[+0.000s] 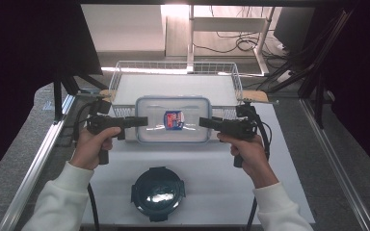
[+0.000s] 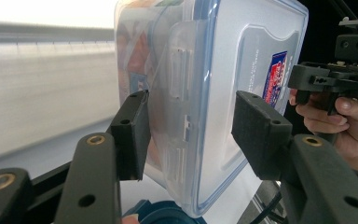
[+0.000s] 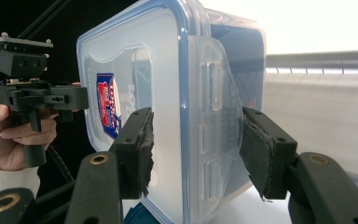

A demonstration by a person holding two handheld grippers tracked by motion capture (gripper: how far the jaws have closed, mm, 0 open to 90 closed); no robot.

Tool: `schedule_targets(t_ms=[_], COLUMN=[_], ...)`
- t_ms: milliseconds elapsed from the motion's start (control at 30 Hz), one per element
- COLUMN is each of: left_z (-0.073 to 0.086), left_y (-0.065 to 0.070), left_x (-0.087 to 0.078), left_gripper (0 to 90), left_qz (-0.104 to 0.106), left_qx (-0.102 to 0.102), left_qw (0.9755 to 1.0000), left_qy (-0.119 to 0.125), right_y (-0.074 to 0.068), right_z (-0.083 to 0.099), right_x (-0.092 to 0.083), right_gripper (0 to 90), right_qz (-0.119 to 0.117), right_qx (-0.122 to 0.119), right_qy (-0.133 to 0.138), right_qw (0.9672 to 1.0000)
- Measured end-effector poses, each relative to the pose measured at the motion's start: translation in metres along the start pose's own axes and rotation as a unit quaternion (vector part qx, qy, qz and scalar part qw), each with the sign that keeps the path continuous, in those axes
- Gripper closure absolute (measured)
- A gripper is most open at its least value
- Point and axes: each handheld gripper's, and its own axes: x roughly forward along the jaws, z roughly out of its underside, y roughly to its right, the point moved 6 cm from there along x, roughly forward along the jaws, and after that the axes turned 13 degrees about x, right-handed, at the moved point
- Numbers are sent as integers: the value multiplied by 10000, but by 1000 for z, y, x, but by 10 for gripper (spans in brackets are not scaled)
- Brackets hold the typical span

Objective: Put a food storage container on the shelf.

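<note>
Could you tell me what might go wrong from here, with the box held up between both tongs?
1. The box hangs by its side latches alone; the left tongs seem to straddle theirs loosely, so that end may slip.
2. The right tongs have torn pads.
3. A drop could hit the round container below.

White sleeves (image 1: 60, 202); each black hand-held gripper (image 1: 139, 121) has brass-ringed screw holes; black cables trail.

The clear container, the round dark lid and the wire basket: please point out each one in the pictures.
clear container (image 1: 173, 137), high view, on the bare lid below its label.
round dark lid (image 1: 158, 193), high view, on its centre.
wire basket (image 1: 118, 71), high view, on its left rim.
</note>
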Motion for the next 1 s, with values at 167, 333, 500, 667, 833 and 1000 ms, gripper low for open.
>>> schedule_targets(t_ms=[167, 333, 500, 667, 833, 1000], left_z=[-12, -21, -29, -39, -47, -54], left_y=[2, 2, 1, 1, -1, -6], left_x=[0, -1, -3, -4, -5, -3], left_gripper=[475, 476, 475, 476, 477, 477], left_qz=[13, 7, -37, -57, 14, 62], left_qx=[52, 91, 136, 176, 200, 173], left_qw=[10000, 10000, 9999, 9998, 9998, 9998], left_qy=[13, 22, 3, 31, 77, 91], right_y=[-3, -7, -8, -11, -15, -17], right_z=[-10, -19, -26, -33, -44, -53], right_x=[-3, -5, -4, -3, -4, -4], right_gripper=[462, 462, 462, 462, 462, 466], right_qz=[-7, -16, -62, -101, -76, -58], right_qx=[-10, -47, -45, -61, -139, -164], right_qy=[73, 99, 111, 141, 145, 158], right_qw=[10000, 9999, 9999, 9998, 9998, 9997])
